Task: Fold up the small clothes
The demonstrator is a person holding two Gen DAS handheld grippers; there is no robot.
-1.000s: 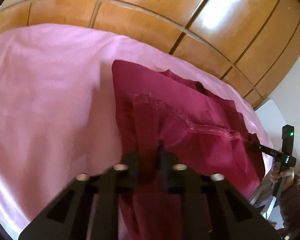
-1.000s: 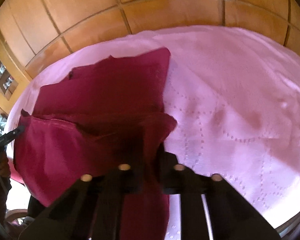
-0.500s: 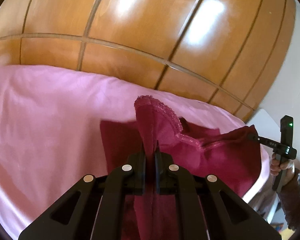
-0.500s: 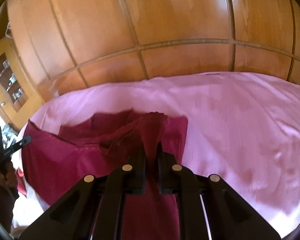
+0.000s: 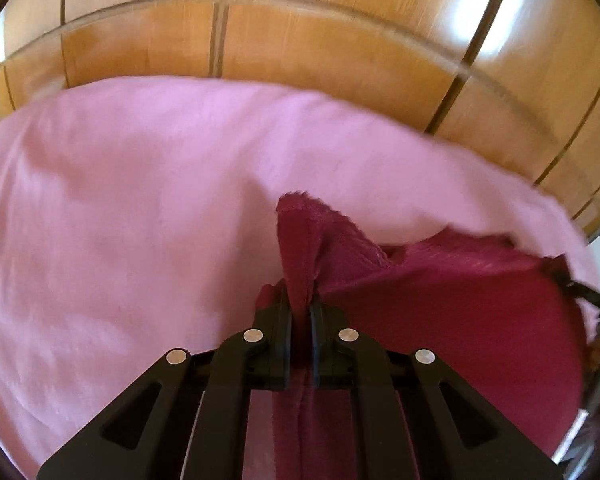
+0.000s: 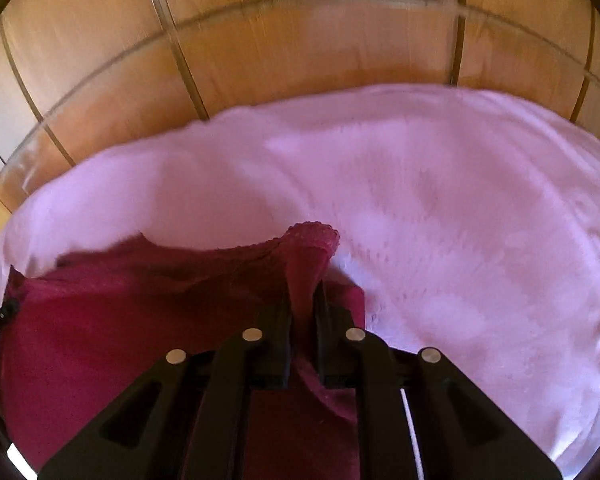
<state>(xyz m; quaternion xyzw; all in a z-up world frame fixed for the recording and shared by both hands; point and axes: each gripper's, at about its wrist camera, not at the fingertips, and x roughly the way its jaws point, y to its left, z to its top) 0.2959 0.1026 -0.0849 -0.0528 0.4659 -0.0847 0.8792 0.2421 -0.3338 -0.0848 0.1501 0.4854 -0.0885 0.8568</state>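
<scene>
Both claws pinch the top edge of one maroon garment over a pink bed.

Left claw (image 5: 300,308) is clamped tight on a lace-trimmed corner of the maroon garment (image 5: 452,312); the cloth's long edge runs rightward from it to the right claw (image 6: 303,308), pinched just as tight on the opposite corner. Between them the garment hangs and drapes at the near edge of the pink bedspread (image 6: 440,208), open bed lying ahead of both claws. No containers are in view.
</scene>
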